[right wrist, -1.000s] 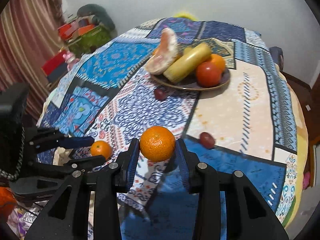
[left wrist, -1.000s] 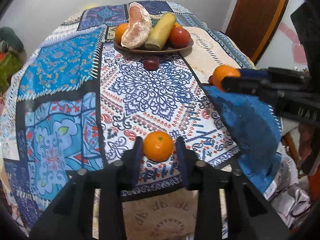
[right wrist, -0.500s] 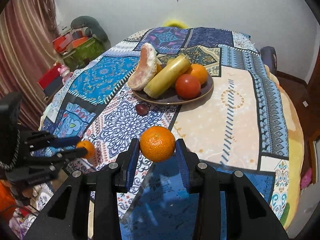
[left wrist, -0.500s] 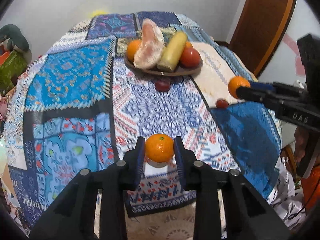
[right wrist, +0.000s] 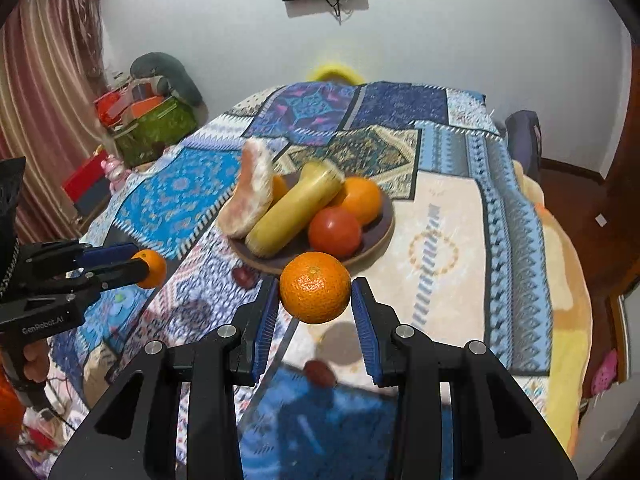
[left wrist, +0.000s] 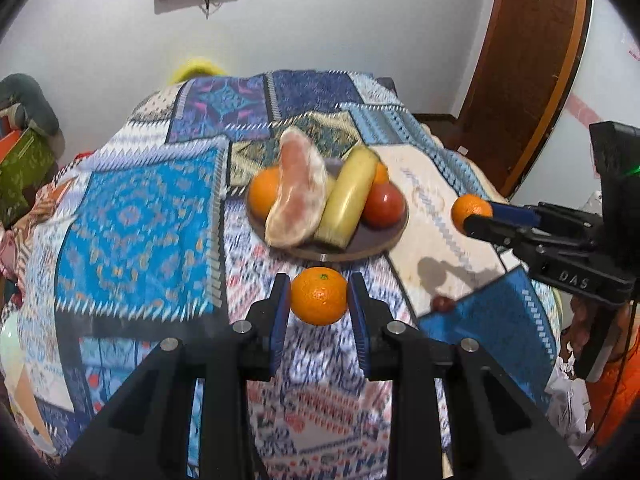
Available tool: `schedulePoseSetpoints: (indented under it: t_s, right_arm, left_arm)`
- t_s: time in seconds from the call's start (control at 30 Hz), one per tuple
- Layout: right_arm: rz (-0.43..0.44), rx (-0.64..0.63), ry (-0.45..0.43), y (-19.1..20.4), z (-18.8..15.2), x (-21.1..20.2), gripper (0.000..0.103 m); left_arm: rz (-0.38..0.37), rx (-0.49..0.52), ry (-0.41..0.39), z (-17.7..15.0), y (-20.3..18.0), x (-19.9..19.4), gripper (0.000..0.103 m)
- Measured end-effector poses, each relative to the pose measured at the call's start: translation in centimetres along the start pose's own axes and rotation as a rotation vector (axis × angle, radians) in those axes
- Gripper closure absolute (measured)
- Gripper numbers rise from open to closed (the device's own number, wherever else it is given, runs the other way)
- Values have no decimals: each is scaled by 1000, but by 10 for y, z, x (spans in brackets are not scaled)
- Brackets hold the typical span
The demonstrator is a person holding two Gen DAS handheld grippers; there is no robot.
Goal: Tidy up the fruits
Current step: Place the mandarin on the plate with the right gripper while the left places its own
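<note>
My left fingers (left wrist: pixel 283 312) pinch one mandarin (left wrist: pixel 319 296) and my right fingers (right wrist: pixel 267 316) a second mandarin (right wrist: pixel 315 287), both held above the surface just short of the plate (right wrist: pixel 382 236), where crowded fruit could, I judge, let either roll off once released.

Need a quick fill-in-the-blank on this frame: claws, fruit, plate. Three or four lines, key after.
1. Each claw, left claw and right claw, is shut on a round ____ mandarin.
2. The long yellow fruit lies on the dark round ____.
3. The red round tomato on it sits ____ the long yellow fruit.
4. Two small dark red fruits lie on the patterned ____.

Missing words: orange; plate; beside; tablecloth
</note>
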State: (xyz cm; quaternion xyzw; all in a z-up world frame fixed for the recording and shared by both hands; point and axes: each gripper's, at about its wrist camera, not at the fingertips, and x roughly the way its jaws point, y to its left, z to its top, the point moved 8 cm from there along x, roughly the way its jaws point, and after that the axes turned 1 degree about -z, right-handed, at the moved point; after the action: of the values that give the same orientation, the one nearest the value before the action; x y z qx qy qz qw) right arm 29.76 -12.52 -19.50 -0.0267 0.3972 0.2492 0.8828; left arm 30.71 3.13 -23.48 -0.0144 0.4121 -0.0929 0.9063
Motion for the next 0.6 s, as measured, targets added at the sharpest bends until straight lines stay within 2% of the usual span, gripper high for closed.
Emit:
schedulePoseSetpoints:
  t_s: [0.33,0.6]
  right_arm:
    - [-12,9,-39,-21,31,18,69]
    - [-24,3,-45,-35,45,36,69]
  left_arm:
    - [-21,17,-55,58,-12,31,74]
    - [-23,6,-60,84,-13,62,74]
